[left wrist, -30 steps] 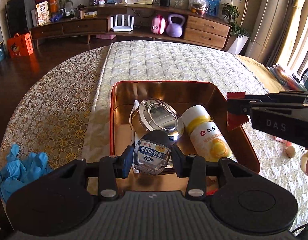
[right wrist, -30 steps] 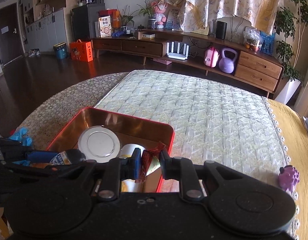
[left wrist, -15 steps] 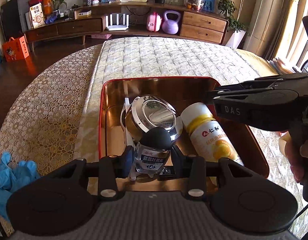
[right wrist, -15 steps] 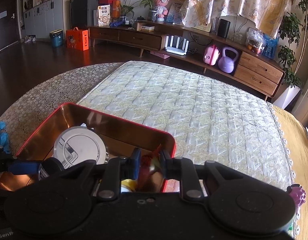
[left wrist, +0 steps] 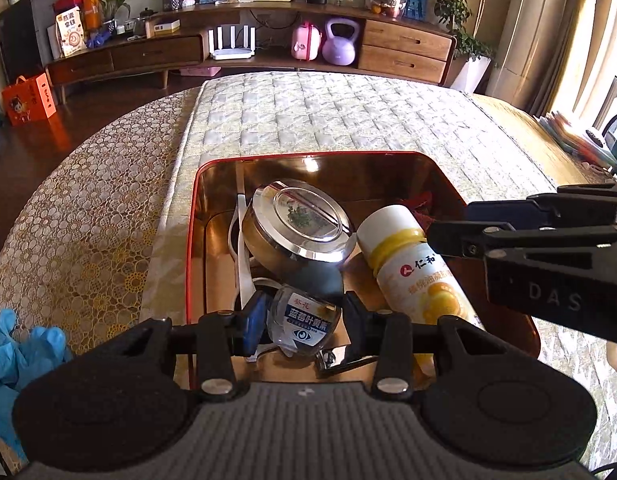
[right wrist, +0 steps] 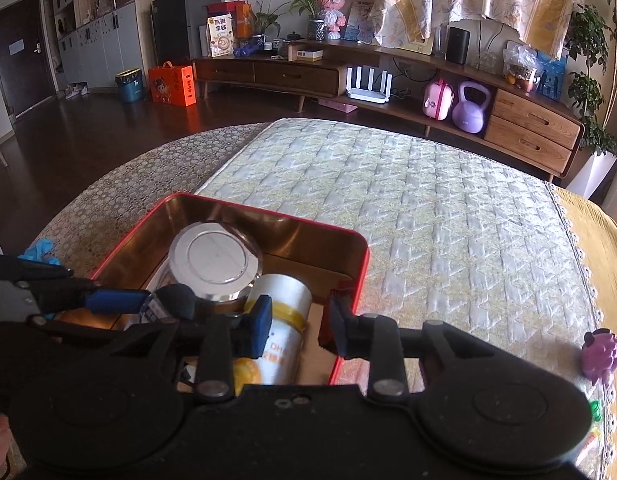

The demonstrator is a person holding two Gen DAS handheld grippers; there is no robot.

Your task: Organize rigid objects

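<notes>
Resting on the desk [left wrist: 108, 200], a red tin [left wrist: 190, 264] held a steel jar [left wrist: 296, 232] and white bottle [left wrist: 412, 272]. Over the tin's near edge, the left tool [left wrist: 304, 316] clenched a small bottle [left wrist: 304, 318]; the right tool [right wrist: 300, 320] was opening, nothing between its fingers.

Both wrist views look steeply down, close over the red tin [left wrist: 191, 240] [right wrist: 360, 256], facing the far sideboard [left wrist: 404, 46] [right wrist: 532, 128]; both share these.

Table [right wrist: 448, 208] – red tin [left wrist: 190, 240], blue gloves [left wrist: 16, 344]
</notes>
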